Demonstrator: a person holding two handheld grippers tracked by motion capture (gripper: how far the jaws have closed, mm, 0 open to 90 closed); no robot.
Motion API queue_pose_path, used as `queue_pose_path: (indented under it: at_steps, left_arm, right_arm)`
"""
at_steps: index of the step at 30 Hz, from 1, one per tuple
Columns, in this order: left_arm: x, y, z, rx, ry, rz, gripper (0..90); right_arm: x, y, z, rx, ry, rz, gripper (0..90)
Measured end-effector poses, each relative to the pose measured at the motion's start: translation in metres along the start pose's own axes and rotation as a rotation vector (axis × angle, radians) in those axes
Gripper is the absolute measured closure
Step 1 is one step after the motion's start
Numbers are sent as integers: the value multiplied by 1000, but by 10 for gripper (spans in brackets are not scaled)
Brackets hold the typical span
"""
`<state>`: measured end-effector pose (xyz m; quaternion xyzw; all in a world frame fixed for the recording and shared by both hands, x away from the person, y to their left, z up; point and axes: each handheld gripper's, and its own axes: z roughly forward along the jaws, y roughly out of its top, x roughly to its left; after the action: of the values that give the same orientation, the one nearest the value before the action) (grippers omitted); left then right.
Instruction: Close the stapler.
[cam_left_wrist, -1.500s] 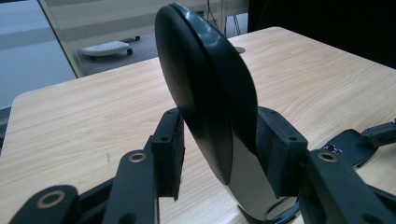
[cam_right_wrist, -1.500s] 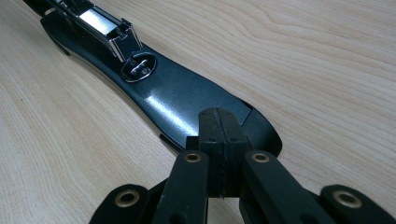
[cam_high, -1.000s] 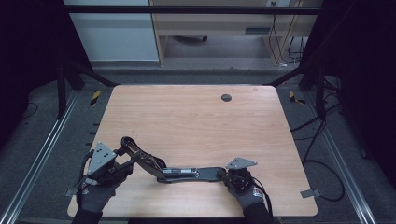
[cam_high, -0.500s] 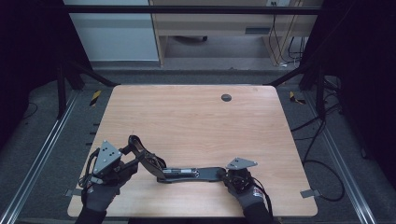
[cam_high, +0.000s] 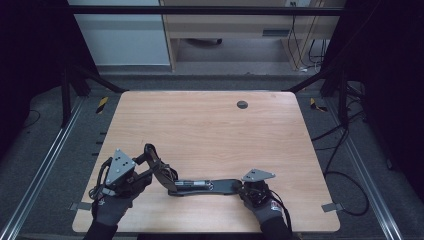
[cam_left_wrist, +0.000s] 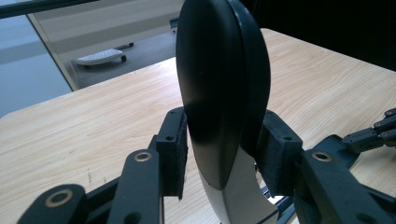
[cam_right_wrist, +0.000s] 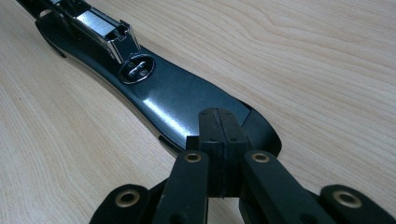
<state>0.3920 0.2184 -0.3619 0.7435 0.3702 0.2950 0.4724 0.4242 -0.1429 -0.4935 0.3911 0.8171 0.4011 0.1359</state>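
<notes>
The wooden surface (cam_high: 210, 130) carried a small dark round cap (cam_high: 242, 104) near its far edge. Beyond it, on the grey floor (cam_high: 55, 150), lay 2 yellow-and-black striped pieces (cam_high: 101, 104), with black cables (cam_high: 340, 145) at one side and a pale cabinet (cam_high: 120, 35) behind.

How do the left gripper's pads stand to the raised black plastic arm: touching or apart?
Touching. The left gripper, in the left gripper view, has both pads against the black arm; its jaws have just been closing.
</notes>
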Motion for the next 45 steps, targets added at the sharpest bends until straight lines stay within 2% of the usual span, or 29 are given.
queue_pose_path:
  at_steps: [18,25,33,34,36,45]
  left_arm:
    - [-9,5,5,2,-8,27,577]
    - [-12,7,8,-7,-8,55,578]
    - [-17,9,10,4,-10,56,578]
    - [-17,9,11,-5,-7,72,579]
    - [-19,9,11,5,-8,64,578]
    - [-25,12,14,10,-8,87,578]
  right_arm:
    - [0,0,0,3,2,4,900]
    - [0,0,0,3,1,2,900]
    - [0,0,0,3,2,2,900]
    - [0,0,0,4,1,2,900]
    - [0,0,0,4,1,3,900]
    - [0,0,0,5,1,3,900]
